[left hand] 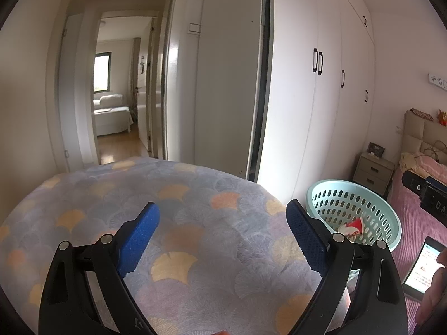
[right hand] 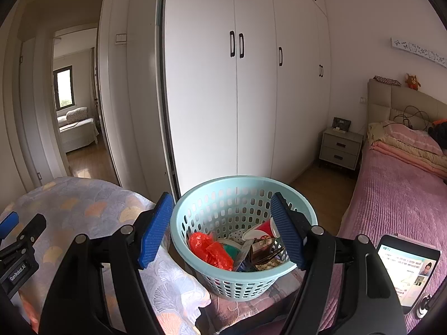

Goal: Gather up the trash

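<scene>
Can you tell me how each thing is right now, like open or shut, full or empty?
Left gripper: jaws open, nothing between them.
Right gripper: jaws open, holding nothing.
Basket: upright, partly filled with trash.
Red paper cup: lying tipped inside the basket.
Orange plastic bag: crumpled in the basket.
Wardrobe doors: shut.
Phone: screen lit.

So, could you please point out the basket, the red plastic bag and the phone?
basket (right hand: 178, 223): right wrist view, left rim.
red plastic bag (right hand: 209, 249): right wrist view, crumpled middle.
phone (right hand: 408, 270): right wrist view, lit screen.
</scene>
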A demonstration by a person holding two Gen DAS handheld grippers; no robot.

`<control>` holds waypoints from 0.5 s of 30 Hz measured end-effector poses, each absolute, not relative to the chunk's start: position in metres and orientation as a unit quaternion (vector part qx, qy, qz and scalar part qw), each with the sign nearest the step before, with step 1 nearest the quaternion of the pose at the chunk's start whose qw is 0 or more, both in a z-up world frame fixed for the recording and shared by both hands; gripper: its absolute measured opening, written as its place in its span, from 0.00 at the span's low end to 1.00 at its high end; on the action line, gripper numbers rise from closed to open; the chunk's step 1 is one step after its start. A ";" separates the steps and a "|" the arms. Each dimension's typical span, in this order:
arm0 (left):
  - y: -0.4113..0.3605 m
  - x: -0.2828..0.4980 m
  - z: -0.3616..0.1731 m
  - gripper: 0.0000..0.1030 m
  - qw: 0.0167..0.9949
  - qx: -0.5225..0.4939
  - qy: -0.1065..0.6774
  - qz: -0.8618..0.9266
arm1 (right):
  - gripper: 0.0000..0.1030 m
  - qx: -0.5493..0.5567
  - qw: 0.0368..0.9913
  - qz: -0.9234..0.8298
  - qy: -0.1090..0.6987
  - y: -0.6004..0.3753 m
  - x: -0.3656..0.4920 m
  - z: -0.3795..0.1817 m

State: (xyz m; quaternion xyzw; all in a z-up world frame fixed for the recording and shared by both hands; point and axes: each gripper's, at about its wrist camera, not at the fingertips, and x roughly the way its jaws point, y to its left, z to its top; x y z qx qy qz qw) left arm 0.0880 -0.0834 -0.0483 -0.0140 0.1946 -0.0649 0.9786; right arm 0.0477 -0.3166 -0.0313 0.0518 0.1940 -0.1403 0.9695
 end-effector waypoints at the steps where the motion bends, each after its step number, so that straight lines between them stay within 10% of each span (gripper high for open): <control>1: -0.084 0.088 -0.048 0.87 0.979 -0.014 0.195 -0.064 | 0.67 0.052 0.970 -0.140 0.194 -0.317 0.048 -0.031; 15: -0.084 0.088 -0.048 0.87 0.978 -0.013 0.195 -0.067 | 0.67 0.055 0.969 -0.139 0.198 -0.316 0.049 -0.033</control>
